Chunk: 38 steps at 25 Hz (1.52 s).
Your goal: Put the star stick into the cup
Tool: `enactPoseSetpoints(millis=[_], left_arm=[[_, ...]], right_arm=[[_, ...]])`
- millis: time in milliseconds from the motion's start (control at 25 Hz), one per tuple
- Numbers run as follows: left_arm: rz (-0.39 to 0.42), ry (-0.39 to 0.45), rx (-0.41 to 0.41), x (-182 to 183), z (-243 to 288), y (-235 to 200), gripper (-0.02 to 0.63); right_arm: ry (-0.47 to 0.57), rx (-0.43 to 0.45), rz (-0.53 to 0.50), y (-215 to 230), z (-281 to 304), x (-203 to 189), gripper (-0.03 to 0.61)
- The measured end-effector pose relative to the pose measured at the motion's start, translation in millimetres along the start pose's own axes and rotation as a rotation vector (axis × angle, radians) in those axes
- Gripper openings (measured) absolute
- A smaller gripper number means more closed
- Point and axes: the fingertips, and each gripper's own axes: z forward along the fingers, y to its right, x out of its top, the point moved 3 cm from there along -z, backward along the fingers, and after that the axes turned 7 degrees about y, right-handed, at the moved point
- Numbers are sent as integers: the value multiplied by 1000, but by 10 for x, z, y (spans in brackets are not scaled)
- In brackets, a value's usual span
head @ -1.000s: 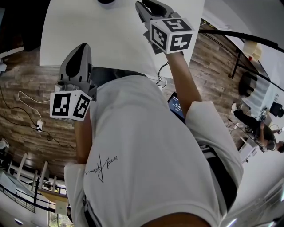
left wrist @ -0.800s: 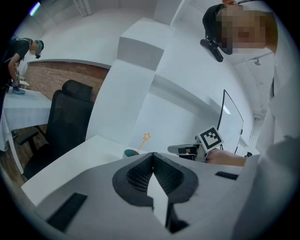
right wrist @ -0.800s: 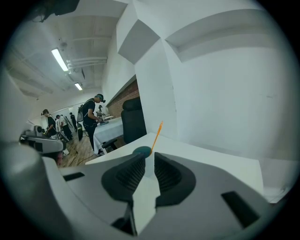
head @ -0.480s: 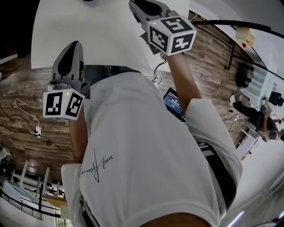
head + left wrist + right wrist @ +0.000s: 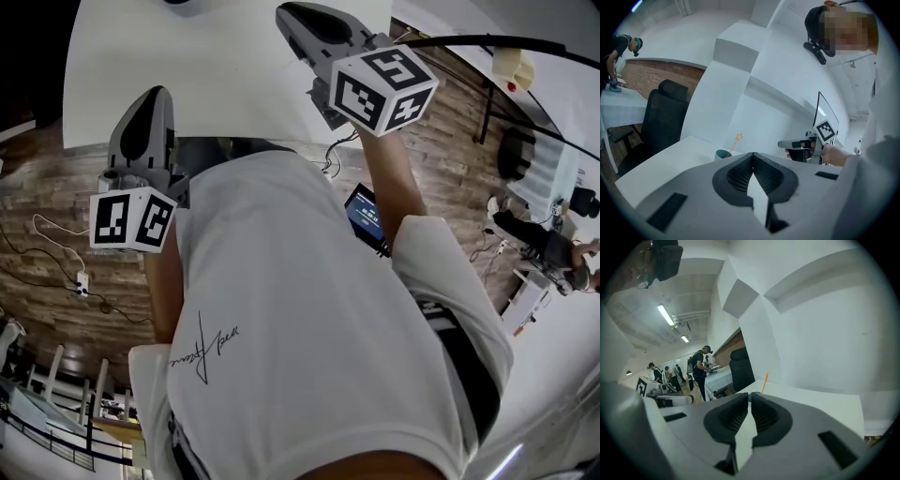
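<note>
A small teal cup (image 5: pixel 723 153) stands on the white table (image 5: pixel 670 161), seen in the left gripper view. An orange stick with a star (image 5: pixel 738 137) on top leans out of it. My left gripper (image 5: pixel 752 153) is shut and empty, and is held back from the cup near the table's edge (image 5: pixel 157 94). My right gripper (image 5: pixel 287 13) hovers over the table. Its jaws are closing to a thin slit with nothing between them (image 5: pixel 749 395). In the right gripper view the orange stick (image 5: pixel 765 382) rises just beyond the jaws, which hide the cup.
A black office chair (image 5: pixel 658 124) stands beyond the table's far side. Cables (image 5: pixel 56 230) lie on the wooden floor (image 5: pixel 56 309). A small lit screen (image 5: pixel 367 217) sits by my right side. People work at other tables in the background (image 5: pixel 701 369).
My right gripper's marker cube has tilted and shifted slightly right. The view has slid, so the dark cup is nearly out of sight at the top edge. The left gripper has barely moved.
</note>
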Motion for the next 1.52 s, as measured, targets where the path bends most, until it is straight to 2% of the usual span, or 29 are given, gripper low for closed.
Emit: enactPoseSetpoints(millis=[200,400,720,920,1120,1520], left_arm=[[-4,3,2,12,-37,-7,9],[-4,23,18,111,-58,-69,9],[-20,17,29,63,-62,-23,9],[-7,15,26,39,-63,23,9],[-46,16,54,-34,-91,-25,9],[-51,-9,36,-128,-159,-2,9]], right_arm=[[21,23,10,-68,-173,31,18],[-2,59,-43,-127,-370,34,11],[-40,122,-146,-324,-542,-24,9],[-17,113,-124,-339,-576,-50,9],[-35,107,-109,-314,-586,-124,9],[-50,99,-100,-359,-600,-183,9]])
